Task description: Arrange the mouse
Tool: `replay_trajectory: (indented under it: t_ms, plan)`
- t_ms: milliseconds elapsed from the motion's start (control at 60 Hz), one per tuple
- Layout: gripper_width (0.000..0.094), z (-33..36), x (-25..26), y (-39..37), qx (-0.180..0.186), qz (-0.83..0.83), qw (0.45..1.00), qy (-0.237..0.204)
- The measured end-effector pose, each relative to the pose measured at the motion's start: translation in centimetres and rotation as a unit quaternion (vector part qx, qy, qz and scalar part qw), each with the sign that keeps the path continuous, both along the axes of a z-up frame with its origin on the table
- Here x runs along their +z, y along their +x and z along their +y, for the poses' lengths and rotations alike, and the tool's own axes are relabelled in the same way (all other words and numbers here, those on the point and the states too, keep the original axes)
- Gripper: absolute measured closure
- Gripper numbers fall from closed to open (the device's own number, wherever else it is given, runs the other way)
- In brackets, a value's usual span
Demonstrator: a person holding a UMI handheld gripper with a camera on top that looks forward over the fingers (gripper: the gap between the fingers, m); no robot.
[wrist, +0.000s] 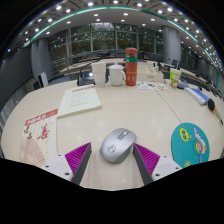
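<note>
At the bench's [120, 110] near left corner lies a red-printed leaflet [38, 130], and beyond it, toward the left edge, a white booklet [80, 100] lies flat, both clear of the working spot. The fingers [79, 160] stand apart, one at each side of the grey mouse [118, 145], which rests on the bench near its front edge, roughly midway along it. A slim gap shows between each magenta pad [148, 157] and the mouse's flanks, so the mouse seems to sit on its own weight, framed for a sideways grasp across its narrow body. Toward the far edge stand a white mug [116, 75] and a red-and-green stack of cups [131, 66]. At the near right corner a teal round mat [188, 143] lies flat, plausibly where the mouse belongs
</note>
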State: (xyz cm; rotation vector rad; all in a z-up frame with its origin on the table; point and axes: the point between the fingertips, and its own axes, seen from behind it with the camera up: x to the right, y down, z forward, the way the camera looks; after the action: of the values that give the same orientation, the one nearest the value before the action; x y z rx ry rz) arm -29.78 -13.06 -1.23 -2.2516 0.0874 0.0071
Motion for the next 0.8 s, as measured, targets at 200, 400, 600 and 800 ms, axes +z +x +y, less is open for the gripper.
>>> replay_trajectory:
  t_ms: [200,400,600,800]
  plan:
    - [0.0223,3.4,-0.2,0.5,-0.02,-0.016,1.0,0.0]
    - [0.0489,4.2,-0.2,0.5,-0.001,-0.042,0.999,0.005]
    - [0.0571,3.1,2.4,-0.7,0.036,-0.021,0.999,0.007]
    - [0.057,1.1,16.2,3.1,0.026,-0.004,0.993,0.111]
